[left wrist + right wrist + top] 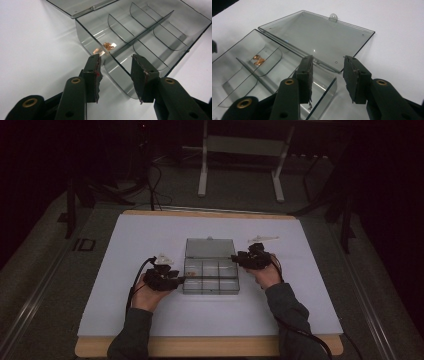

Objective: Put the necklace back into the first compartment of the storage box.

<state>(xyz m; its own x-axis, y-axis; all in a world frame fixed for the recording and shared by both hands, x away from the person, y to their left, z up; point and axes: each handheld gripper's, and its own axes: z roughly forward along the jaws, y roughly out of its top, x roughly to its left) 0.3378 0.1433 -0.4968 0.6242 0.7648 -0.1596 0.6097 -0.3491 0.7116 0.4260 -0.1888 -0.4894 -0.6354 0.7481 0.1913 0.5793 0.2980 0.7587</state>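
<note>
White sheeting [150, 250] covers most of the tabletop in the middle of the high view, its pale wooden edge [210, 346] showing along the bottom of the frame. Around it the room is dark: grey floor, black cables at upper left, and a light metal stand [240, 165] at top centre.

At the centre of the sheet sits the smoky clear plastic organizer box [211, 277], its hinged lid [210, 248] thrown back flat behind it toward the top of the frame. Curved dividers split the tray into six compartments. A small heap of coppery bits [109, 46] lies in one corner compartment next to the hinge, at the centre of the left gripper view.

The left gripper [115, 76] sits at the box's left side, jaws parted with the tray's near wall standing in the gap; the pads do not appear to press it, so it steadies nothing firmly. The right gripper [327, 75], at the upper right corner of the box in the high view, is spread wide and holds nothing; its jaws hang over the corner where tray and lid meet.

Judging by the open lid and the empty right claw, a small part looks to have been dropped in or the lid just swung open. A small pale item [263, 239] lies on the sheet right of the lid, above the right gripper. The next move probably calls for reaching to it or to the lid edge, closing gently on thin plastic without shoving the light box.
</note>
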